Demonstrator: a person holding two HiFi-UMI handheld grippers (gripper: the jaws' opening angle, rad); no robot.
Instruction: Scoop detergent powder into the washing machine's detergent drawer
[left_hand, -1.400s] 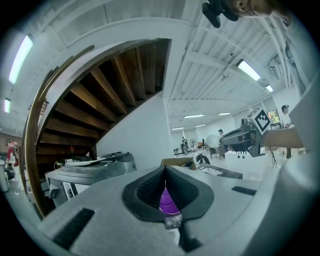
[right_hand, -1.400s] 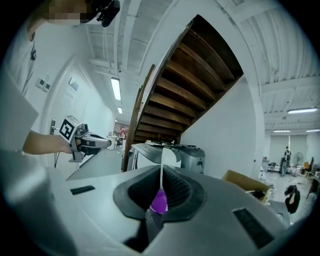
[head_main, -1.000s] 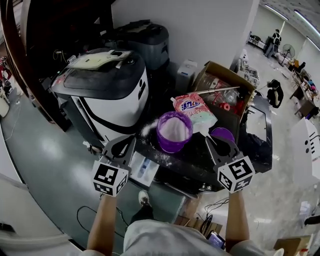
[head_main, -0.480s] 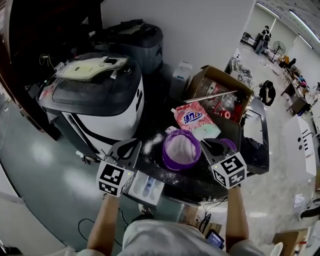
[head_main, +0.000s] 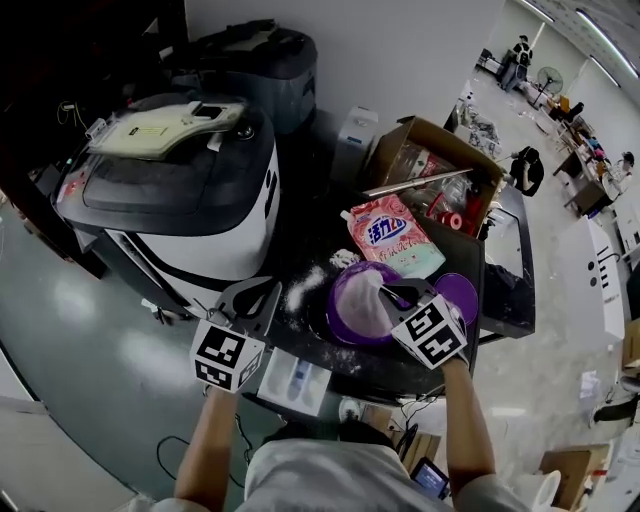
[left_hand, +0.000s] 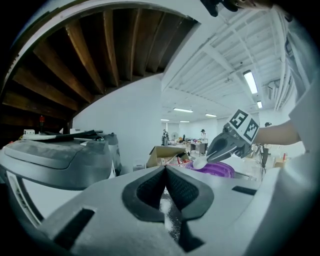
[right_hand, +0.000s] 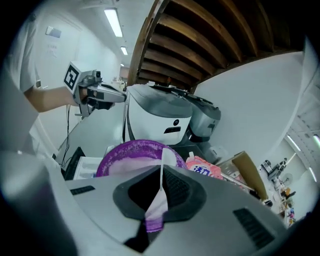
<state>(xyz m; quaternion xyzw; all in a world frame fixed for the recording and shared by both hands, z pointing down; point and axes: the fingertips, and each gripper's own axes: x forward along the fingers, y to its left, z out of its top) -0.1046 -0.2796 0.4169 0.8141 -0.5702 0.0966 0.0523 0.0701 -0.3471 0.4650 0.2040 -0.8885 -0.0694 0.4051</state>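
Purple bowl (head_main: 355, 305) of powder sat under the right gripper (head_main: 392, 292), its jaws pinching the scoop (right_hand: 161, 185). The left gripper (head_main: 262, 292) had its jaws pressed together, empty, by the drawer (head_main: 295, 378). The step probably wanted a shallow dip and a level carry.

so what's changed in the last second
The right gripper, shut on the scoop, has swung left from beside the tub to over it. The left gripper stays shut and empty left of the tub; pouch and lid unmoved.

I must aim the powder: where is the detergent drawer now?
In the head view, the detergent drawer stands pulled out, lower left of the purple tub.
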